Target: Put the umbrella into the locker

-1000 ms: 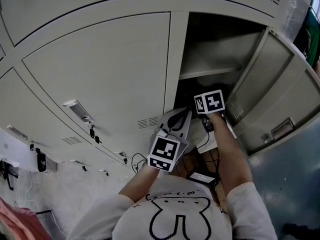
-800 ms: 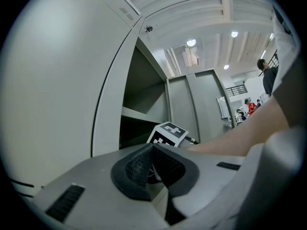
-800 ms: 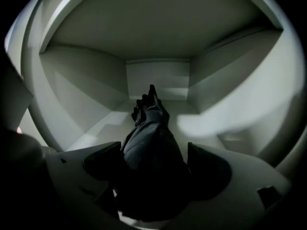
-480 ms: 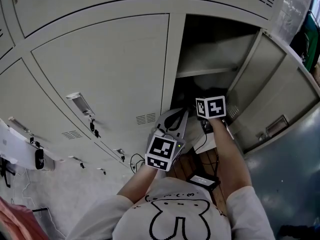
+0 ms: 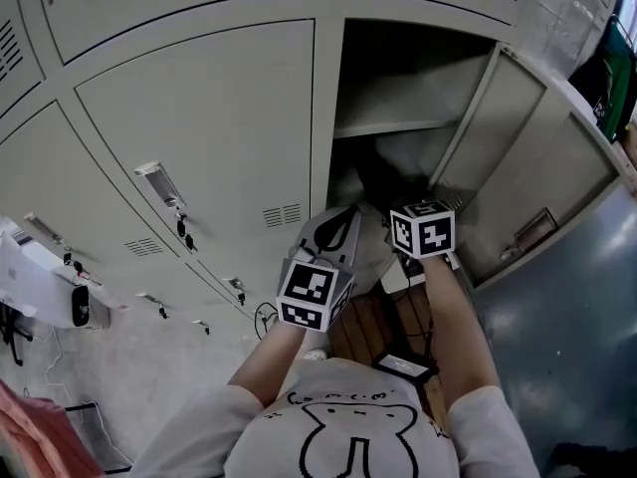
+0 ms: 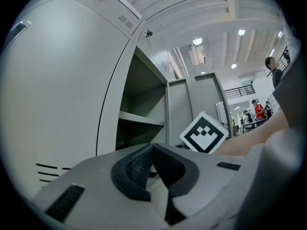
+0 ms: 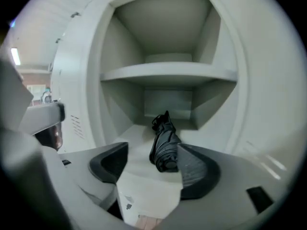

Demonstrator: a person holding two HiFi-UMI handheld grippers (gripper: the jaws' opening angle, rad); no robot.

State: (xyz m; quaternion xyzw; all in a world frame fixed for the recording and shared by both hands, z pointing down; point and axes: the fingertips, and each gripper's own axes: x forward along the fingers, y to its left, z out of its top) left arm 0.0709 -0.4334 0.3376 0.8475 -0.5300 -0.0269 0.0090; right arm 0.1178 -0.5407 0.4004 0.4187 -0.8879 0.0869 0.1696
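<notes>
The umbrella [image 7: 164, 143], folded and black, lies on the floor of the locker [image 7: 218, 51], in the compartment under the shelf [image 7: 168, 74], with one end toward the opening and the other toward the back wall. Nothing holds it, so the main job looks done: the umbrella is inside and resting on its own. The right gripper [image 7: 153, 167] sits just outside the opening, pointing in and a little down at the umbrella. Its jaws stand apart and are closing, and though the umbrella shows in the gap between them, it lies beyond the pads, which do not press on it. The left gripper [image 6: 152, 163] is beside it, level, in front of the neighbouring closed door [image 6: 62, 90], its jaws pressed together with nothing between them. In the head view the open door [image 5: 528, 182] hangs wide to the right, and both arms reach toward the locker's front. What is left, as I judge it, is little: draw the right gripper clear, and perhaps swing the open door shut, though the task sentence does not ask for that
</notes>
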